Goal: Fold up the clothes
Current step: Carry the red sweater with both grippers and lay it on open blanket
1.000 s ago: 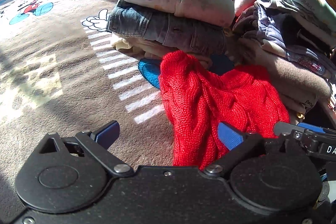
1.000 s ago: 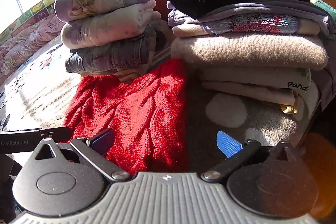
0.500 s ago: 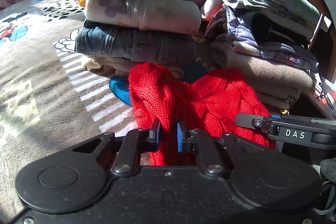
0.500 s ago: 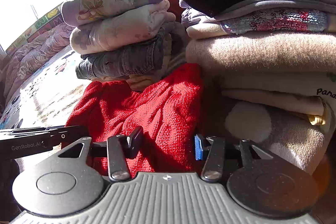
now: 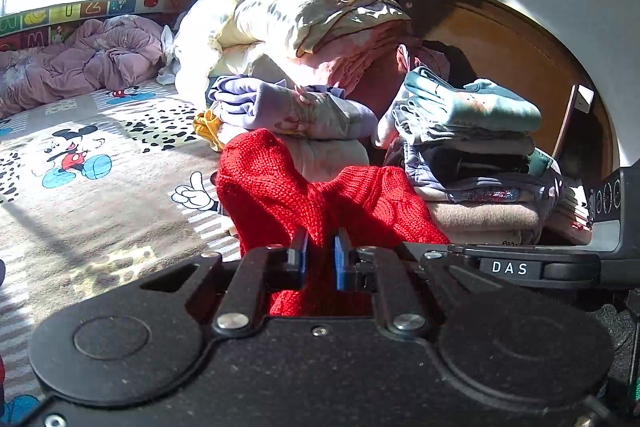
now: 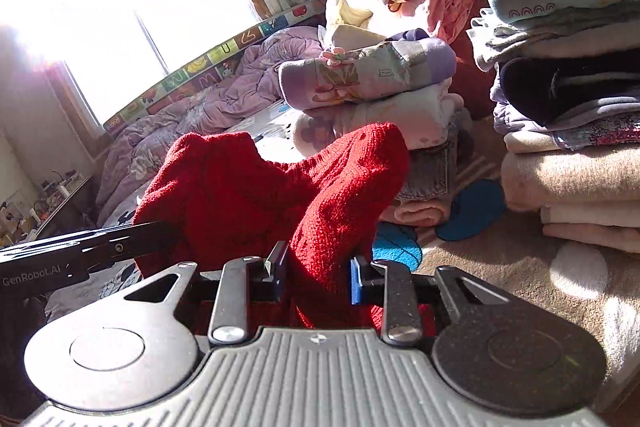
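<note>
A red cable-knit sweater [image 5: 280, 195] hangs lifted off the bed between both grippers; it also shows in the right wrist view [image 6: 248, 195]. My left gripper [image 5: 320, 259] is shut on one bunched edge of it. My right gripper [image 6: 316, 273] is shut on another thick fold of it. The sweater sags between the two grips, and its lower part is hidden behind the gripper bodies. The right gripper's side shows at the right of the left wrist view [image 5: 520, 267].
Two stacks of folded clothes stand close behind the sweater: a left stack [image 5: 296, 115] and a taller right stack [image 5: 472, 155]. A Mickey Mouse bed cover [image 5: 80, 163] spreads to the left. A crumpled purple quilt [image 5: 80, 67] lies by the window. A wooden headboard [image 5: 520, 39] curves behind.
Both grippers went from open to shut on the red sweater, then lifted it off the bed. The views have tilted up, so the window and wall now show.
</note>
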`<state>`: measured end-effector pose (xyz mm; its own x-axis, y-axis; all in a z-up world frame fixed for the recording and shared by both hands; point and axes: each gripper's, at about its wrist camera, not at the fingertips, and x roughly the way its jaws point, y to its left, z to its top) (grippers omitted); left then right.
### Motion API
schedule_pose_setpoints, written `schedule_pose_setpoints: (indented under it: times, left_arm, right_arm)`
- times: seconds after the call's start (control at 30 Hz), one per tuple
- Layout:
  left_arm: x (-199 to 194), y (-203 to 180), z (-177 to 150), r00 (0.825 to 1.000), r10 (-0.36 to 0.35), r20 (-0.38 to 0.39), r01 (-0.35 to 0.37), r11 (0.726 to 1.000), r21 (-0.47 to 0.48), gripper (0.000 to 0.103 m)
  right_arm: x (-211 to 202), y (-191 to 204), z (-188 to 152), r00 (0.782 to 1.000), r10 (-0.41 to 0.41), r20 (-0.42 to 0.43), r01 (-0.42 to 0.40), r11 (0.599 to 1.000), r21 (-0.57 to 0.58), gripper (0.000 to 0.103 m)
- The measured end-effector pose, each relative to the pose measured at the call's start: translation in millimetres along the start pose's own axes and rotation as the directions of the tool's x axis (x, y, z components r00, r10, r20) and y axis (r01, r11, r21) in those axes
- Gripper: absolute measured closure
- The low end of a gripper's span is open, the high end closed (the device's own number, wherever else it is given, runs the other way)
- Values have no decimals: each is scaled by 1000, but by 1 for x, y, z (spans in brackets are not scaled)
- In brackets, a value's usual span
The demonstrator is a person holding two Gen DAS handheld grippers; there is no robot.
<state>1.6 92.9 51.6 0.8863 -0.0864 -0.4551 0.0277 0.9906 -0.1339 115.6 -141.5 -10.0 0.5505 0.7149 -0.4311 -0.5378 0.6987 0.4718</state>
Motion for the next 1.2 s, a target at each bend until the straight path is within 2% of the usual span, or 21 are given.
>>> schedule_pose_setpoints:
  times: [0.2, 0.4, 0.57, 0.63, 0.77, 0.83, 0.9, 0.93, 0.97, 1.0, 1.03, 1.1, 1.17, 1.2]
  left_arm:
    - [-84, 25, 8, 991, 85, 106, -81, 996, -47, 93]
    - [-149, 47, 7, 967, 181, 180, -167, 982, -92, 93]
    - [-166, 86, -5, 941, 309, 135, -285, 943, -171, 93]
    - [-166, 99, -8, 935, 334, 121, -309, 932, -188, 93]
    - [-149, 130, -9, 920, 386, 69, -364, 906, -214, 93]
    - [-142, 149, -9, 901, 430, 58, -408, 886, -220, 93]
    - [-137, 170, -2, 885, 461, 68, -432, 866, -253, 93]
    - [-137, 181, 4, 870, 484, 96, -448, 856, -259, 93]
    - [-143, 182, 10, 866, 479, 145, -432, 861, -267, 93]
    - [-148, 184, 16, 859, 474, 193, -417, 867, -274, 93]
    - [-153, 185, 22, 850, 468, 242, -400, 872, -281, 93]
    - [-164, 188, 34, 825, 454, 336, -367, 883, -292, 93]
    - [-174, 191, 47, 791, 437, 428, -333, 895, -299, 93]
    - [-177, 191, 50, 785, 420, 456, -315, 903, -291, 93]
  right_arm:
    - [-7, 64, 12, 986, 167, -8, -167, 986, -14, 72]
    - [-2, 134, -1, 962, 260, -77, -266, 960, -90, 69]
    - [20, 184, -25, 944, 284, -167, -307, 942, -136, 66]
    - [30, 200, -35, 938, 280, -203, -311, 940, -140, 66]
    - [59, 222, -41, 908, 327, -262, -358, 930, -82, 66]
    - [82, 233, -40, 895, 329, -302, -359, 932, -49, 66]
    - [94, 246, -35, 906, 295, -304, -331, 941, -73, 66]
    - [96, 249, -31, 909, 288, -300, -323, 943, -76, 61]
    - [97, 247, -28, 914, 284, -288, -315, 947, -68, 54]
    - [97, 245, -25, 919, 280, -276, -307, 950, -59, 40]
    - [94, 244, -24, 923, 281, -264, -305, 951, -54, 34]
    - [94, 231, -27, 926, 278, -256, -301, 952, -55, 32]
    - [95, 216, -35, 929, 266, -255, -291, 955, -62, 30]
    - [97, 207, -43, 931, 252, -263, -277, 959, -62, 29]
